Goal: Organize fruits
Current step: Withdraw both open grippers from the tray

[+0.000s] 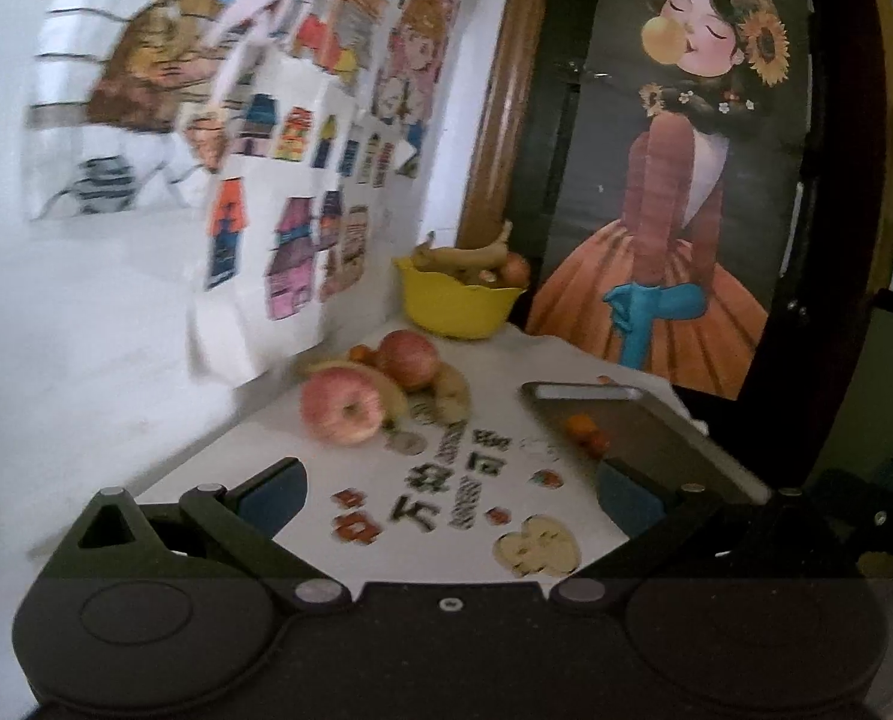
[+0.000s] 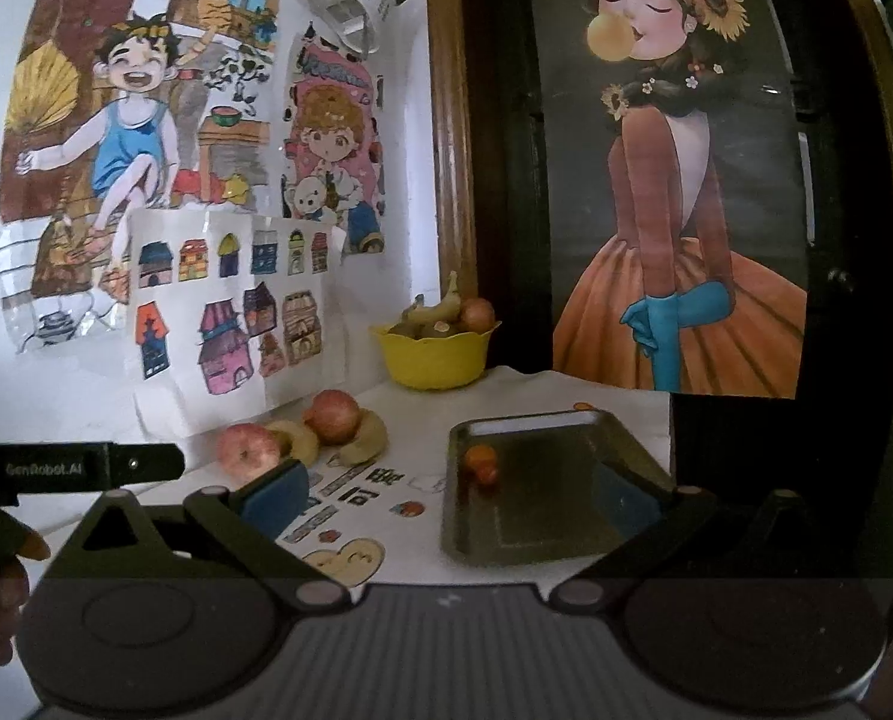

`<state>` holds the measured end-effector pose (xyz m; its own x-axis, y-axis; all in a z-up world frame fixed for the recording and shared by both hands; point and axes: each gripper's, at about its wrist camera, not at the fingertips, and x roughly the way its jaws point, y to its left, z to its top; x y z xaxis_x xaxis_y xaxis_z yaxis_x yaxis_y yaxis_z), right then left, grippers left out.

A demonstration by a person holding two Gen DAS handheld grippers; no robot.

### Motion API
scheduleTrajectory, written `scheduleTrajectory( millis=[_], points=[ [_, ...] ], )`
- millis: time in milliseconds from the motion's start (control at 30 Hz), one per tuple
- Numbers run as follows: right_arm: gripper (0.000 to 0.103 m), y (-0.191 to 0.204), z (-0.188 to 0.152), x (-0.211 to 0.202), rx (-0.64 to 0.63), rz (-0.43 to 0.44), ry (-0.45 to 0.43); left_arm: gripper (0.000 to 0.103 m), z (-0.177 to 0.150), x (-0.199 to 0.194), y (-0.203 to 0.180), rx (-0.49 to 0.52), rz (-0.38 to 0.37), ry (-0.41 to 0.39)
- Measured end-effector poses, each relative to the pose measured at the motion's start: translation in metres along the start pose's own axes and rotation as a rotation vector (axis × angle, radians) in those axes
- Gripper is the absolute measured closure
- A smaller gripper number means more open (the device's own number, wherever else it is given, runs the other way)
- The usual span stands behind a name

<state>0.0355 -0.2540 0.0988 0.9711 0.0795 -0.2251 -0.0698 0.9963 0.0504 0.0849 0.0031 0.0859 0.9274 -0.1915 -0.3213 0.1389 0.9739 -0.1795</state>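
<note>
"GenRobot.AI" stands on the left gripper [image 2: 74,468]; the tablecloth [image 1: 446,492] shows "万物可爱".

Two red apples [image 2: 248,453] among bananas [image 2: 365,435] by wall; small oranges [image 2: 482,463] on metal tray [image 2: 566,516].

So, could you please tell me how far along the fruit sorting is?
Done: small oranges lie on the tray. In hand: nothing; the left gripper and right gripper are open and empty. Left: two apples and bananas beside the yellow bowl.
</note>
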Motion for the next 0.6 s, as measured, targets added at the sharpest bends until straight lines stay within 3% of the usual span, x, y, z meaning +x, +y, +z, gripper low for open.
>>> scheduleTrajectory(
  millis=[600],
  points=[
    [0.000, 0.052, -0.051, -0.016, 0.053, 0.000, 0.169, 0.001, -0.044, -0.040, 0.059, 0.019, 0.105, 0.073]
  ],
)
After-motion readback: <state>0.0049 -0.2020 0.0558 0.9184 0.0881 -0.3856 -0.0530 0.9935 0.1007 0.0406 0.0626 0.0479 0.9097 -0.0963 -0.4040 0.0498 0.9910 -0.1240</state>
